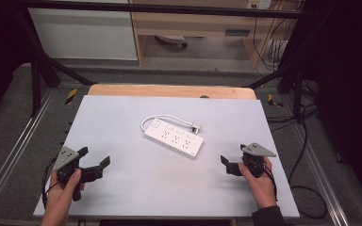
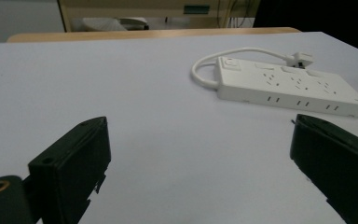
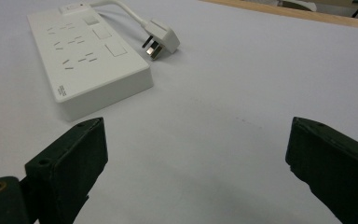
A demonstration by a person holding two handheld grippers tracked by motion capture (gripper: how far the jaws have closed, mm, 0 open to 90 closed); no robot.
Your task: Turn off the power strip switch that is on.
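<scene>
My left gripper has its jaws spread wide with only bare table between them. In the left gripper view the two black jaws rise from the bottom corners, far apart, clamped on nothing. My right gripper is the same: jaws standing wide apart, nothing held, the pale surface showing between them in the right gripper view.

My left hand grips its tool near the front left corner of the table, the jaws pointing toward the middle. My right hand holds the other tool near the front right, jaws also pointing inward. Each gripper carries a grey three-cornered plate on top.

Between the two, farther from me, lies the white power strip, flat on the light table, turned at a slant, sockets up. It is well apart from both grippers. From my left gripper view it sits ahead and to the right; from my right gripper view it is ahead and to the left, its near end closest to me.

Its short white cable loops out from the switch end and curls round behind the strip, ending in the plug, which lies on the table just beside the strip's far edge.

Beyond the light table top a strip of wood edge shows.
</scene>
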